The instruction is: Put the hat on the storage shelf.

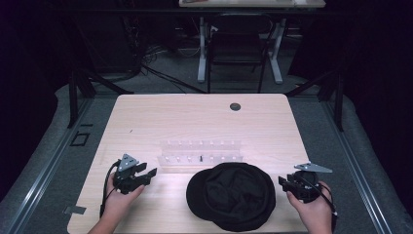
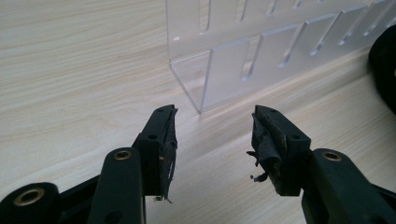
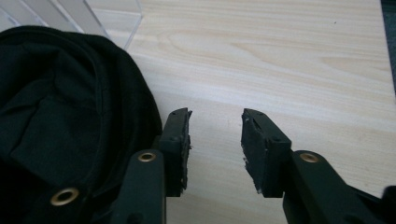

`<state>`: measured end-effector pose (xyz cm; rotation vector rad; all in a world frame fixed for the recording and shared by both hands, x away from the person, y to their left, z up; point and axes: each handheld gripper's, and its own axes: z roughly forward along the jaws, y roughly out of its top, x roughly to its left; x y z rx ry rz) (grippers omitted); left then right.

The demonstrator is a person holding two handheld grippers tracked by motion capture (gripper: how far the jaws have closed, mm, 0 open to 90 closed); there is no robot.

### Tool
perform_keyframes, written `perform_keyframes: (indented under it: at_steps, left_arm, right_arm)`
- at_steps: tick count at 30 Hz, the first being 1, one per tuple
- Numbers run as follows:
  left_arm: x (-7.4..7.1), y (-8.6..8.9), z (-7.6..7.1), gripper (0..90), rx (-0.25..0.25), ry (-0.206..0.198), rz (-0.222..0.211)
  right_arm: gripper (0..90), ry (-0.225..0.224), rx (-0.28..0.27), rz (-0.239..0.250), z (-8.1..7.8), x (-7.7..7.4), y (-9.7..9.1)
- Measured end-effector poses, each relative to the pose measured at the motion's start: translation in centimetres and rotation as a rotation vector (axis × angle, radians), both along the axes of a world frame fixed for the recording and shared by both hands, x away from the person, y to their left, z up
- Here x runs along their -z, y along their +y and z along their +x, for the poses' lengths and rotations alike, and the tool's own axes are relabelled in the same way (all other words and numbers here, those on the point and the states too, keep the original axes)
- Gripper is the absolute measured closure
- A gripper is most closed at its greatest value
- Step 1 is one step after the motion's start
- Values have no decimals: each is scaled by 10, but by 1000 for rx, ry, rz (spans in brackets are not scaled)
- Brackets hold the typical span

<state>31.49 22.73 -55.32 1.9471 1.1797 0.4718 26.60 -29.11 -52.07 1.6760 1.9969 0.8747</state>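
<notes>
The black cap lies on the near middle of the wooden table, opening upward, so its dark lining and inner seams show. It is soft, round in outline and slightly creased. In the right gripper view the cap lies just to the left of the jaws, its rim close to the left jaw; whether the two touch cannot be told.

Just behind the cap stands a clear acrylic rack with a row of slots, one small dark piece set in it. In the left gripper view the rack stands close ahead of the jaws.

The left gripper sits left of the cap and apart from it, jaws spread wide with bare table between the pads; it holds nothing. The right gripper sits just right of the cap, jaws parted, with bare wood between them; it grips nothing. Frayed padding shows on the fingertips of the left gripper.
</notes>
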Motion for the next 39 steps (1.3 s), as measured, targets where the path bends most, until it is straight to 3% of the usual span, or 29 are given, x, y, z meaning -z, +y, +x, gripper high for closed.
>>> perform_keyframes:
  at_steps: [8,14,20,28,39]
  left_arm:
    - [-2,0,-1,536,-3,7,-29]
    - [-5,-2,-5,532,-5,-11,-37]
    - [-5,-6,-8,525,14,-11,-42]
    - [-5,-8,-8,526,9,-8,-38]
    - [-3,-8,-8,526,10,0,-44]
  right_arm:
    - [657,64,-32,19,6,-9,1]
    - [655,137,-61,37,13,-24,3]
    - [629,177,-94,19,17,-32,8]
    - [655,226,-97,41,24,-37,11]
    - [705,362,-75,51,40,-48,17]
